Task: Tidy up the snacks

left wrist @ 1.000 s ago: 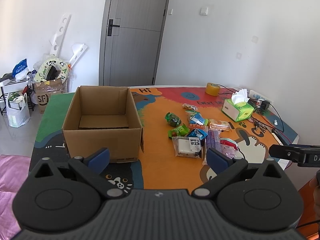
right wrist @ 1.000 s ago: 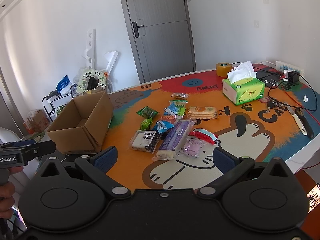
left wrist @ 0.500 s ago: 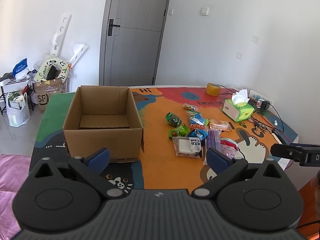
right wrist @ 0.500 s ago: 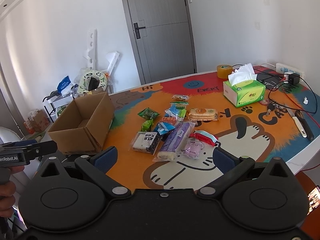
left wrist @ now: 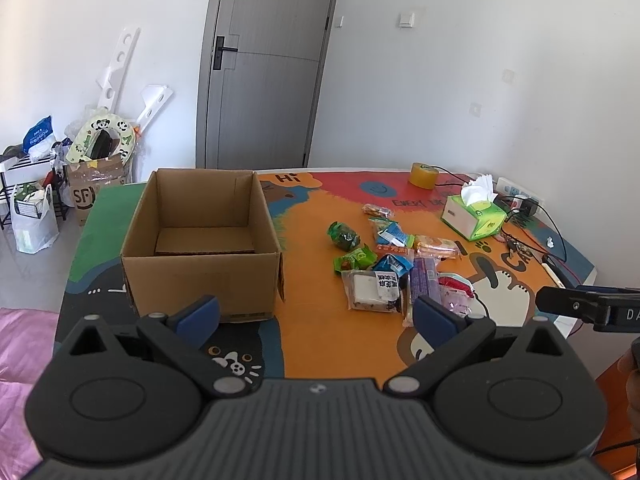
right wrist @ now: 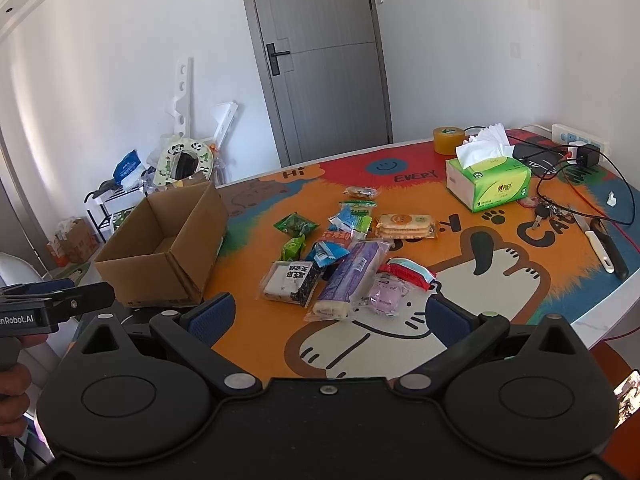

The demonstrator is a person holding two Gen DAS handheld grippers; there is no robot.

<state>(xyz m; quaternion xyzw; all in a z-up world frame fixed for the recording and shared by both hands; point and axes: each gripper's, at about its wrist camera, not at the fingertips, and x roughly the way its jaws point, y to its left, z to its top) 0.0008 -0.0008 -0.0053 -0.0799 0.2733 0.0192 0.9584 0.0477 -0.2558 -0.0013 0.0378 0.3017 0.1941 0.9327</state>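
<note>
An open, empty cardboard box (left wrist: 200, 240) (right wrist: 160, 244) stands on the left part of the colourful cartoon-cat table (left wrist: 320, 344). To its right lies a cluster of several snack packets: a white-and-black pack (right wrist: 289, 283) (left wrist: 374, 290), a long purple pack (right wrist: 352, 274), a pink round one (right wrist: 385, 294), a red-and-white one (right wrist: 408, 271), a cracker pack (right wrist: 406, 225) and green packets (right wrist: 296, 224). My left gripper (left wrist: 316, 314) is open, held above the near edge in front of the box. My right gripper (right wrist: 330, 318) is open, above the near edge before the snacks. Neither holds anything.
A green tissue box (right wrist: 488, 184), a tape roll (right wrist: 448, 140), a power strip with cables (right wrist: 576, 148), keys (right wrist: 550, 212) and a knife (right wrist: 606, 248) occupy the table's right side. Beyond the box, floor clutter (left wrist: 96, 152) stands near a grey door (left wrist: 264, 64).
Both views have pushed slightly forward and lower towards the table; the objects have not moved and both grippers stay open.
</note>
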